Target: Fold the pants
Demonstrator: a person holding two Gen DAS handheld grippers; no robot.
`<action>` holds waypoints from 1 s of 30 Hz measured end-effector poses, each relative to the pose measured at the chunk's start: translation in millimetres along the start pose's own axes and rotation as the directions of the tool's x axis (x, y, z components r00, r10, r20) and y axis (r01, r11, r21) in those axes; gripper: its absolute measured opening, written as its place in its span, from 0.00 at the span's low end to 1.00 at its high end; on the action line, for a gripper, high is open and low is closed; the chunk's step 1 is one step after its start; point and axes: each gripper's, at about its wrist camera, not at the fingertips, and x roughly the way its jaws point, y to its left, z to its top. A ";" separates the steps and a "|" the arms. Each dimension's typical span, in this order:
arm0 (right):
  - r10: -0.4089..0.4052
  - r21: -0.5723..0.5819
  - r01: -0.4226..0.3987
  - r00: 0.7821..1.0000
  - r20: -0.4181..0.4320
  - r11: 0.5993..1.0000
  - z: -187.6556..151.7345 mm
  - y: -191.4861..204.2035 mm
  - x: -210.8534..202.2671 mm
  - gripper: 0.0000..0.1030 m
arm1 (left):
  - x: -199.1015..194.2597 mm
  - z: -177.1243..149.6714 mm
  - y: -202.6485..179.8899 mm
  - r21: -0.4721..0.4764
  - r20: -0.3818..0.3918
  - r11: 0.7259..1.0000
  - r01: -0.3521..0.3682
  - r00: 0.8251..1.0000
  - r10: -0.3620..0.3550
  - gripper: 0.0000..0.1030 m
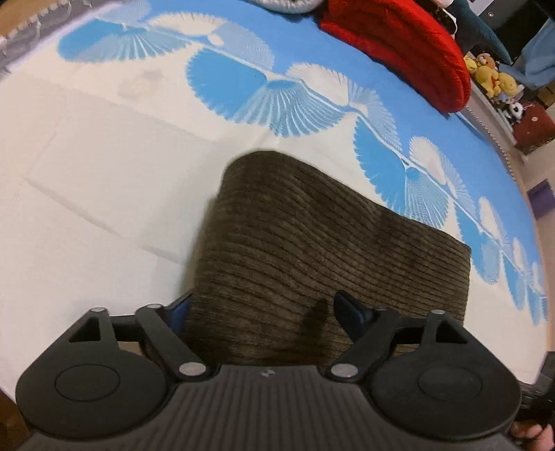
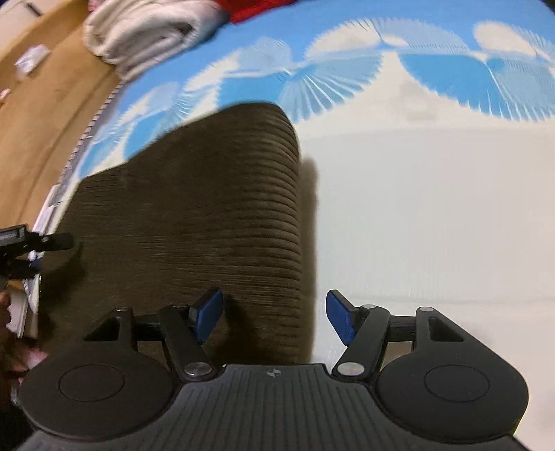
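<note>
The brown corduroy pants lie folded into a thick block on the blue-and-white bedspread. My left gripper is open, its jaws straddling the near left corner of the block; the left finger is partly hidden behind the cloth. In the right wrist view the pants fill the centre left. My right gripper is open, spanning the block's near right edge, with the blue pads clear of the cloth. The left gripper shows at the far left edge.
A red blanket lies at the far side of the bed, with yellow plush toys beyond it. A rolled white towel lies at the bed's far corner, beside a wooden floor.
</note>
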 end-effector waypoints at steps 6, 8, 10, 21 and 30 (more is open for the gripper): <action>0.050 0.038 -0.049 0.998 -0.038 0.998 1.7 -0.2 23.8 0.66 | 33.0 -4.6 -1.0 -0.002 -0.064 1.000 0.014 0.998 -0.014 0.88; 0.063 0.020 -0.062 0.997 -0.045 0.998 1.6 5.3 27.8 0.68 | 39.2 -2.0 -4.8 0.016 -0.074 1.000 0.004 0.997 -0.003 0.88; 0.050 -0.010 -0.051 0.998 -0.041 0.999 1.2 10.7 31.5 0.66 | 41.7 -0.9 -10.3 0.043 -0.068 0.999 0.005 0.998 -0.002 0.83; 0.147 -0.063 -0.141 0.985 0.092 0.988 10.2 24.8 -13.3 0.17 | 4.5 -1.1 -56.9 0.151 0.014 0.987 -0.057 0.998 0.055 0.35; 0.210 -0.090 -0.194 0.954 0.214 0.977 25.8 2.2 -108.4 0.17 | -6.5 -4.8 -153.3 0.216 0.066 0.976 0.044 0.996 -0.059 0.35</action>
